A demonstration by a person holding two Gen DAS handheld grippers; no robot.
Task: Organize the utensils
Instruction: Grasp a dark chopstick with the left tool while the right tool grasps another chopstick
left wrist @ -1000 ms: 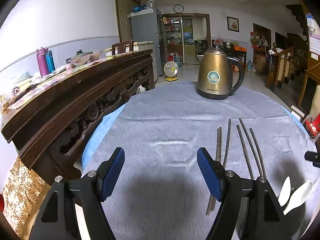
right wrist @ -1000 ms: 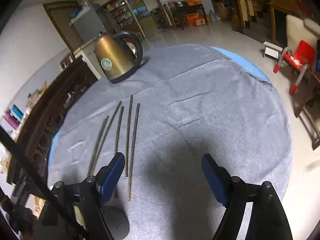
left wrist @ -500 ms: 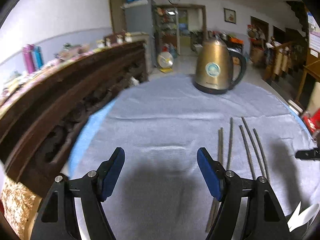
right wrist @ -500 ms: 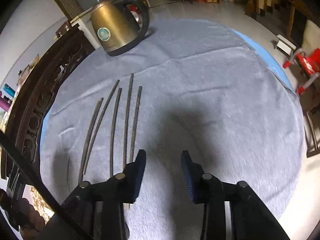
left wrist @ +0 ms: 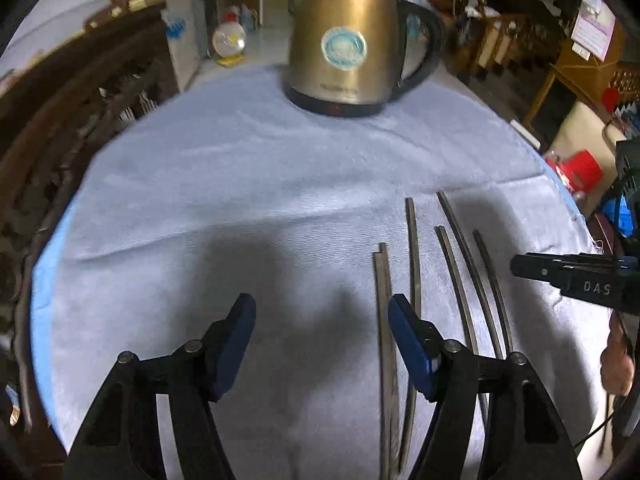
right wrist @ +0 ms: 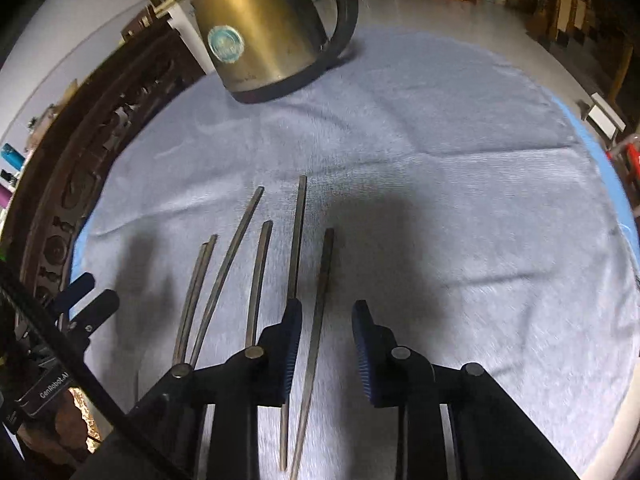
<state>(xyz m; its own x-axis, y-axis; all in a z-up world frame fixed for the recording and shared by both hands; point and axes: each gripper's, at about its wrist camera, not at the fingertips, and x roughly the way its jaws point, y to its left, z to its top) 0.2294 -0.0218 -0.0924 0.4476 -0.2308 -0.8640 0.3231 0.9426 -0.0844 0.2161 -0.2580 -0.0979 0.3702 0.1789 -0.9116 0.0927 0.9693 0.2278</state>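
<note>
Several dark chopsticks [left wrist: 414, 260] lie side by side on a grey cloth [left wrist: 240, 200], pointing toward a brass kettle [left wrist: 344, 48]. My left gripper [left wrist: 322, 320] hovers at the left end of the row, its jaws closing on bare cloth. The leftmost pair [left wrist: 383, 300] runs just inside its right finger [left wrist: 404, 332]. My right gripper [right wrist: 326, 320] straddles the rightmost chopstick [right wrist: 325, 272]. Its jaws are narrow and closing, with the pads still clear of the stick. The other chopsticks [right wrist: 260, 272] lie left of it.
The kettle [right wrist: 256, 28] stands at the far side of the cloth [right wrist: 460, 200]. A carved dark wooden cabinet [left wrist: 60, 120] borders the table on the left. The right gripper's finger [left wrist: 520, 266] shows at the right edge of the left wrist view. A red stool [left wrist: 580, 168] stands beyond the table.
Both grippers have moved forward and tipped down toward the chopsticks. The right jaws have narrowed from wide open to a small gap around one chopstick. The white spoons have left the left wrist view.
</note>
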